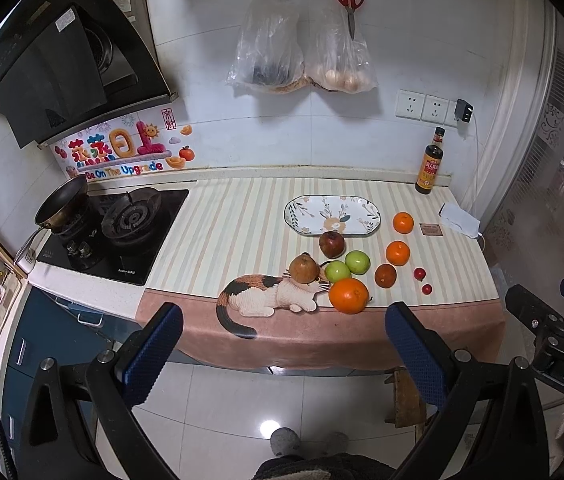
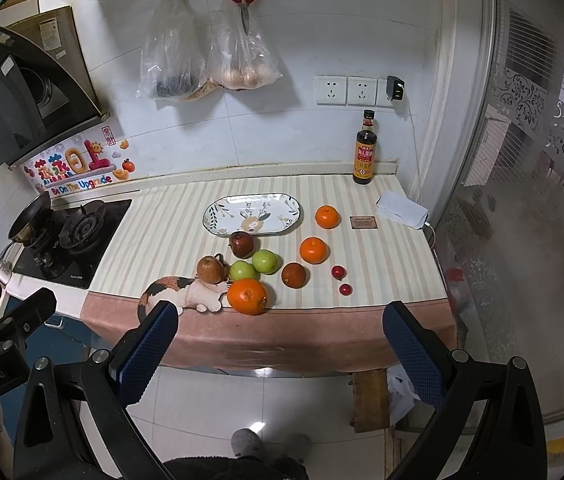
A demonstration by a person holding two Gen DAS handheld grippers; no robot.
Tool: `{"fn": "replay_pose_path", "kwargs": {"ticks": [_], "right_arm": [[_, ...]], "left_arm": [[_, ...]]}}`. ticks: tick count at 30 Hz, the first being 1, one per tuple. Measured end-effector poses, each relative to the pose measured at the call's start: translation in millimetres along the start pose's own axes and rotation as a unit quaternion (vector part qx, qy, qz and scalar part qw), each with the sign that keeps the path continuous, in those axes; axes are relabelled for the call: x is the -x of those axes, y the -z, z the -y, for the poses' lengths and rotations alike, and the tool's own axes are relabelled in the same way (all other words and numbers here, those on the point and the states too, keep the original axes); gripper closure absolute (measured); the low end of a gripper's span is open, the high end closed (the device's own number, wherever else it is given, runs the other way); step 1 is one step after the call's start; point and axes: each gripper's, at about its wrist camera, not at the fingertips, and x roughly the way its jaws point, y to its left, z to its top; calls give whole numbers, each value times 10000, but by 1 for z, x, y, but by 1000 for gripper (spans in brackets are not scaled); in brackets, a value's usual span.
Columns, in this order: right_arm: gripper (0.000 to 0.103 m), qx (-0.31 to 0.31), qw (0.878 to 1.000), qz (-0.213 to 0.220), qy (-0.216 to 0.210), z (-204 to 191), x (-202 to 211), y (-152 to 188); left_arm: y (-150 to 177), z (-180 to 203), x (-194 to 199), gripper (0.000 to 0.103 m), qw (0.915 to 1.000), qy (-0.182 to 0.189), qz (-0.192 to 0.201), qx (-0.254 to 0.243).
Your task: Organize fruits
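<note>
An empty oval floral plate [image 1: 331, 216] [image 2: 252, 214] lies on the striped counter mat. In front of it sit a dark red apple [image 1: 331, 244], two green apples [image 1: 357, 262] [image 1: 337, 271], a brown pear [image 1: 303, 268], a large orange [image 1: 348, 295] [image 2: 246, 296], two mandarins [image 1: 403, 222] [image 1: 397, 253], a dark brown-red fruit [image 1: 385, 275] and two small red fruits [image 1: 419, 273] [image 1: 426, 289]. My left gripper [image 1: 282, 344] and right gripper [image 2: 280, 344] are both open and empty, held back from the counter's front edge, above the floor.
A gas hob [image 1: 122, 228] with a small pan [image 1: 62, 204] is at the left. A sauce bottle [image 2: 363, 152] stands at the back right, with a small card [image 2: 363, 223] and a white packet [image 2: 401, 208] near it. Bags and scissors hang on the wall. A glass door is at the right.
</note>
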Motion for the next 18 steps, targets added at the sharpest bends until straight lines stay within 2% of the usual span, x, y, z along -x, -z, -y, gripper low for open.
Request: {"fn": "replay_pose_path", "kwargs": {"ticks": [18], "right_arm": [[0,-10,10000,9,-6,0,0,-1]], "left_arm": [[0,-1,1,0,10000,12,-16,15]]}}
